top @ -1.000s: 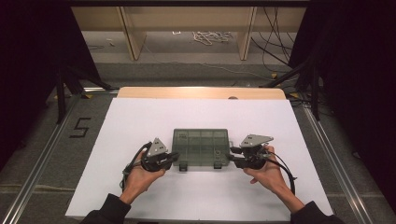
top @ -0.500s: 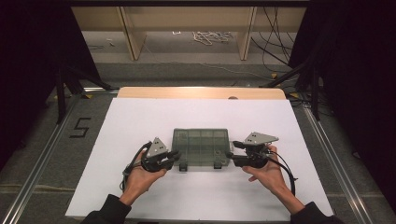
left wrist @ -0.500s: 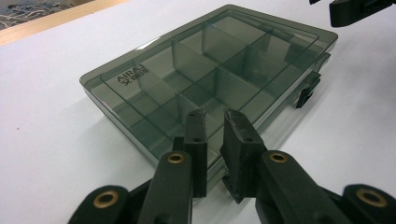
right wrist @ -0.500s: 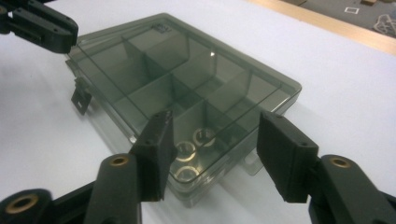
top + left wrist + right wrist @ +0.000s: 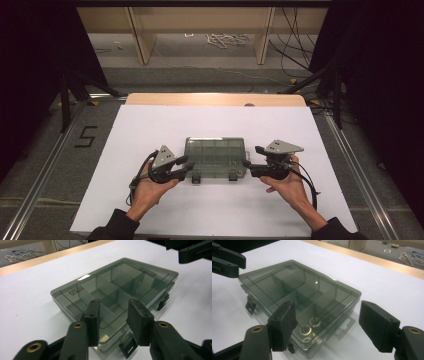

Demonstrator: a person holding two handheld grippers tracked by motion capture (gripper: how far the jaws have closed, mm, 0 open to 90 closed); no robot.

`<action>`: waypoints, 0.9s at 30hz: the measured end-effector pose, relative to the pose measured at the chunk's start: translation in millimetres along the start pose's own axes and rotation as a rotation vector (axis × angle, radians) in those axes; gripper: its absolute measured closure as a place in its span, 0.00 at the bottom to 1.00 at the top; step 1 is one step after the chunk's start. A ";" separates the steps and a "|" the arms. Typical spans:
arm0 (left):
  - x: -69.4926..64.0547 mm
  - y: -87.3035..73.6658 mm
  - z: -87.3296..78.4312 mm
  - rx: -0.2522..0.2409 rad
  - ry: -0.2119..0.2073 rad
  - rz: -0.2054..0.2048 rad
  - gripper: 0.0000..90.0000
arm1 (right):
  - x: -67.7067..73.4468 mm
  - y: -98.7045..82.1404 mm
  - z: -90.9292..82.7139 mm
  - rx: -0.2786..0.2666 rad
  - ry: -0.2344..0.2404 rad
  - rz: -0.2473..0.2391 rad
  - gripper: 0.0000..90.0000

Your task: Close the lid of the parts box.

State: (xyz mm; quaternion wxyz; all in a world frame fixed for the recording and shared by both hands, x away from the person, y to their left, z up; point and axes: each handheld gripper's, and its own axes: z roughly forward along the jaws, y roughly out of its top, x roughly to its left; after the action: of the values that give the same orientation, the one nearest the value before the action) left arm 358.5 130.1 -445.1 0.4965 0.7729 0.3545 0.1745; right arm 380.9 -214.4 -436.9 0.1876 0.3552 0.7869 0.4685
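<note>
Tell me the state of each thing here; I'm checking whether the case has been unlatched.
Compartment box: lid down, flat on the table.
Front latches: both flipped open, hanging off the front edge.
Metal rings: lying in one near corner compartment.
Left gripper: jaws have just been opening, apart, nothing between them.
Right gripper: jaws have just been opening, wide, gripping nothing.

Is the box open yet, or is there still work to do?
Not yet. The box lies with its lid down; its two front latches hang unclipped. Left gripper and right gripper sit beside its front corners; their jaws have just been opening, holding nothing. Lifting the lid remains.
</note>
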 end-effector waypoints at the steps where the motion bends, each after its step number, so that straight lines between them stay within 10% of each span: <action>1: -0.1 0.2 -1.3 -0.014 -0.003 -0.010 0.67 | 0.1 -0.1 0.0 -0.009 -0.002 0.003 0.32; 11: 7.7 -1.0 -23.2 -0.143 -0.013 -0.002 0.50 | -0.5 -1.2 -12.6 -0.070 -0.018 0.025 0.29; 27: 11.4 -14.0 -53.7 -0.222 -0.035 0.025 0.40 | 12.1 -8.2 -26.7 -0.132 -0.015 0.028 0.23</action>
State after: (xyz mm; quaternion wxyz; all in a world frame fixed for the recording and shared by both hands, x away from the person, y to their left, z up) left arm 327.7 176.5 -434.6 0.5833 0.7203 0.3146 0.2051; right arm 352.8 -224.1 -430.5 0.2100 0.3563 0.7478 0.5194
